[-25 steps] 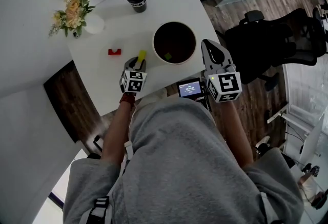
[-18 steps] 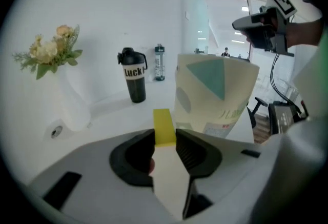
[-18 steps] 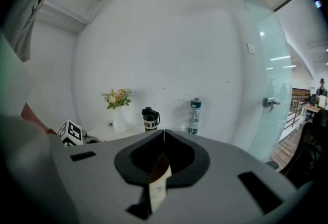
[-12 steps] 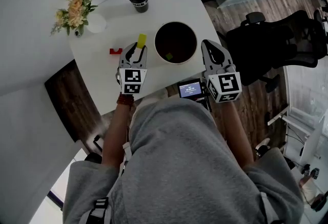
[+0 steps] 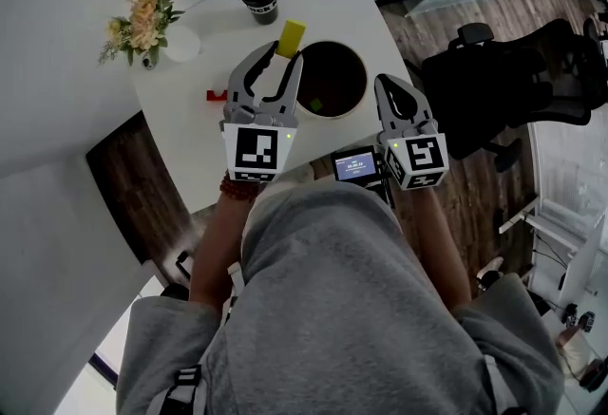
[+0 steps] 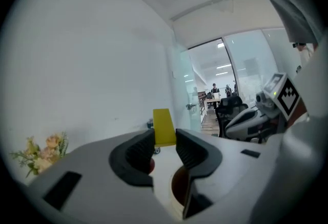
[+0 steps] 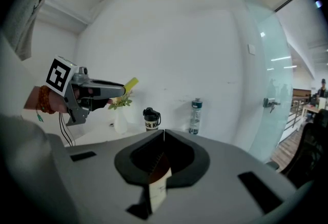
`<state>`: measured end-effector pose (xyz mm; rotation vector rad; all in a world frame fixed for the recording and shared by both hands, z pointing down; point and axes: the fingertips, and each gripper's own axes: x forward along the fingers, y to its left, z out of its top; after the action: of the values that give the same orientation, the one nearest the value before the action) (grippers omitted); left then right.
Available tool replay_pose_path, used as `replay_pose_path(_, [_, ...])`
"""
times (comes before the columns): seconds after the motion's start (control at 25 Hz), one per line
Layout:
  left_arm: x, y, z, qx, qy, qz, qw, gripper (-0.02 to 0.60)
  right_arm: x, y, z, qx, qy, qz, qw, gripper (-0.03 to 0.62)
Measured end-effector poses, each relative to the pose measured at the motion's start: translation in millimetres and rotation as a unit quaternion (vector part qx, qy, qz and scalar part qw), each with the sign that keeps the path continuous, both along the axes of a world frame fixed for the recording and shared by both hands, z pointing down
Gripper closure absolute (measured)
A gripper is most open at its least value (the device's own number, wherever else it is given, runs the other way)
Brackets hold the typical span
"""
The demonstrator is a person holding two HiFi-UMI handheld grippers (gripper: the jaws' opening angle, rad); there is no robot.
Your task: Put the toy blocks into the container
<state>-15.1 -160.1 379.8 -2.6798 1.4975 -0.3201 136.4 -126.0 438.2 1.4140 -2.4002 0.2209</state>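
Over the worktop, the left gripper is clamping a yellow block near the container; next it probably needs centring above the opening, then releasing. The right gripper is sitting closed, empty.

Grey short-sleeved top, black shoulder straps, red bead bracelet, grey left gripper and right gripper, black ribbed fingers, white marker cubes with black squares, small green lights.
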Motion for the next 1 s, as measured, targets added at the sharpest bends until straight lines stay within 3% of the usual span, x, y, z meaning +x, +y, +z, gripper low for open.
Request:
replay_pose_path(0.4, [53.6, 10.7, -5.3, 0.008, 0.008, 0.064, 0.9979, 0.449, 15.1, 1.9, 1.0, -0.002, 0.000, 0.022, 1.000, 0.589])
replay_pose_path(0.56, [56.9, 9.6, 0.1, -0.007, 0.010, 0.065, 0.9978, 0.451, 19.6, 2.2, 3.2, -0.004, -0.001, 0.028, 1.000, 0.589])
replay_pose_path(1.0, [63.5, 8.6, -2.0, -0.004, 0.008, 0.069, 0.9975, 0.451, 23.5, 0.9, 4.1, -0.006, -0.002, 0.029, 1.000, 0.589])
